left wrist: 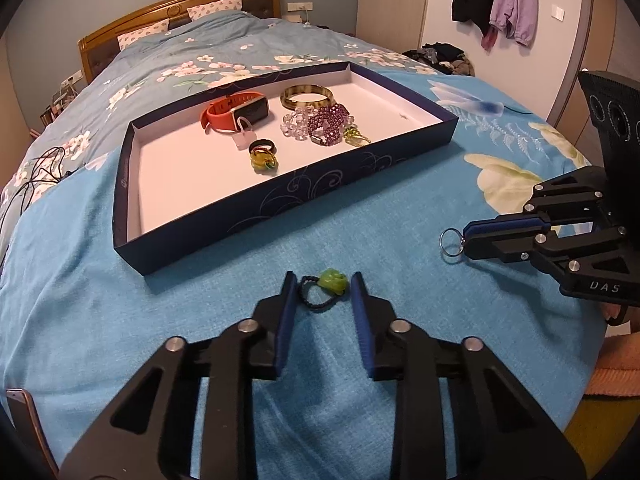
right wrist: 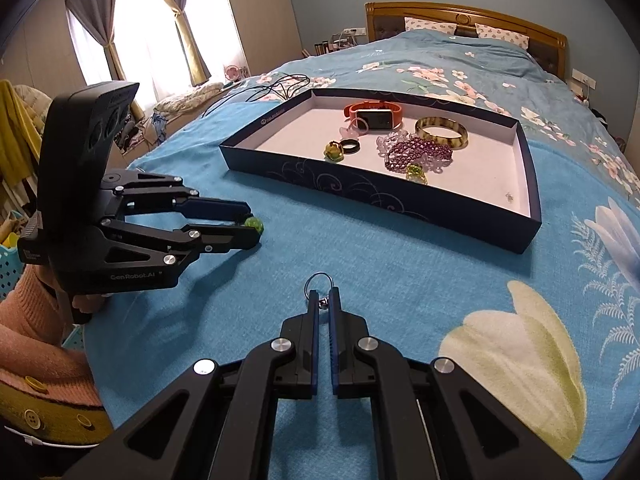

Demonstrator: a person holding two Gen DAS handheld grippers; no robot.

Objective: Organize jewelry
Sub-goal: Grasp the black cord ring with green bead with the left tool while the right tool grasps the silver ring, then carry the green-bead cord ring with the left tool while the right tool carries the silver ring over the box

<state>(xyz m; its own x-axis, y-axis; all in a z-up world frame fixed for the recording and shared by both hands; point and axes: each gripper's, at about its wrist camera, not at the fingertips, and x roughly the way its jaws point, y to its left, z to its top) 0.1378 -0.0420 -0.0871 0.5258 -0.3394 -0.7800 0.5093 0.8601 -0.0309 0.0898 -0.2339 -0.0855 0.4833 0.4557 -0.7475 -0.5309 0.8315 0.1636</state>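
Observation:
A dark blue tray (left wrist: 224,216) (right wrist: 360,190) with a white floor lies on the blue bedspread. It holds an orange watch (left wrist: 234,114) (right wrist: 372,116), a mottled bangle (left wrist: 307,96) (right wrist: 442,131), purple beads (left wrist: 330,122) (right wrist: 418,152), clear beads (left wrist: 296,122) and small rings. My left gripper (left wrist: 323,286) (right wrist: 250,226) is open around a green charm on a black cord (left wrist: 332,282) that lies on the bedspread. My right gripper (right wrist: 323,298) (left wrist: 466,240) is shut on a silver ring (right wrist: 318,284) (left wrist: 451,242) low over the bedspread, right of the tray's near corner.
The bed's wooden headboard (left wrist: 180,8) and pillows are beyond the tray. Black cables (left wrist: 36,176) lie on the cover at the left. Clothes hang on the wall (left wrist: 500,0). A phone edge (left wrist: 24,408) shows at the lower left.

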